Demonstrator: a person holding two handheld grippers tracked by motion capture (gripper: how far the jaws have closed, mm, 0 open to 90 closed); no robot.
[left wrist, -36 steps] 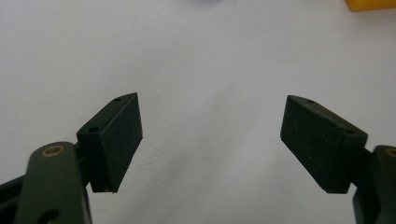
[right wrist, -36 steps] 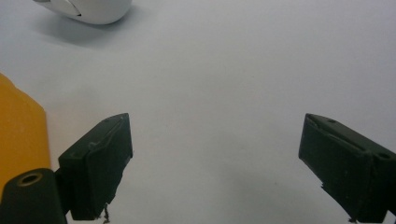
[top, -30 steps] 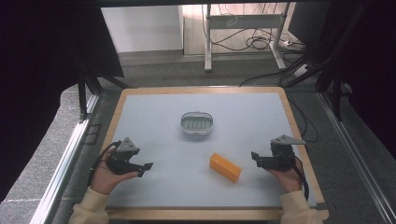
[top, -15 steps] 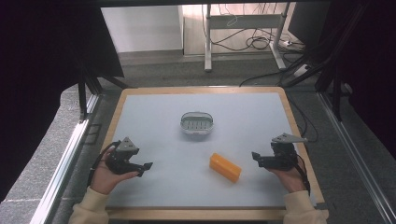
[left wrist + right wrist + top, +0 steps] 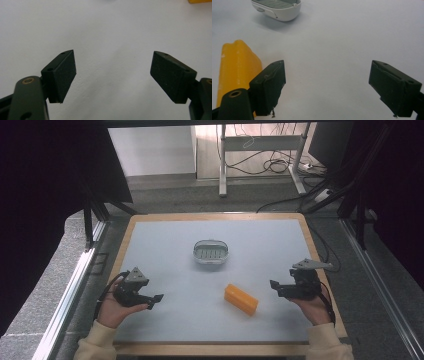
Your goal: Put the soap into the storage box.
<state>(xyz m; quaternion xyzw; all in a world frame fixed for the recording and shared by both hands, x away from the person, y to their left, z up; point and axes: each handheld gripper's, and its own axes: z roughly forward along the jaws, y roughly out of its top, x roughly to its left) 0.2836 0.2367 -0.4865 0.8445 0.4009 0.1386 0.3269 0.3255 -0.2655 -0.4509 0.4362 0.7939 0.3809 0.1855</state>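
High view: a person at a white board (image 5: pixel 165 245) with a wooden rim, a gripper in each hand, seen left to right with the dish as landmark.
Left hand (image 5: pixel 111 309): at the near-left edge of the board, well left of the dish and nearer the person, palm up under its tool.
Left gripper (image 5: pixel 156 298): jaws wide apart and empty, aimed right across the board; in the left gripper view its pads (image 5: pixel 62 75) stand over bare white surface with nothing between them.
Dish (image 5: pixel 211 252): a white oval soap dish with a ribbed grey insert, resting near the middle of the board; in the right gripper view it (image 5: pixel 277 8) lies at the top left.
Bar (image 5: pixel 241 299): an orange soap block, flat on the board, near the dish on its near-right side, lying at a slant, untouched by either tool.
Right gripper (image 5: pixel 273 285): well right of the dish, just right of the bar, aimed left; jaws spread wide, having just been closing a little, with nothing between them.
Right gripper view: the bar (image 5: pixel 237 67) sits outside the left pad, partly hidden behind it, while bare board shows in the gap.
Right hand (image 5: pixel 314 307): near the right rim, cream sleeve below it.
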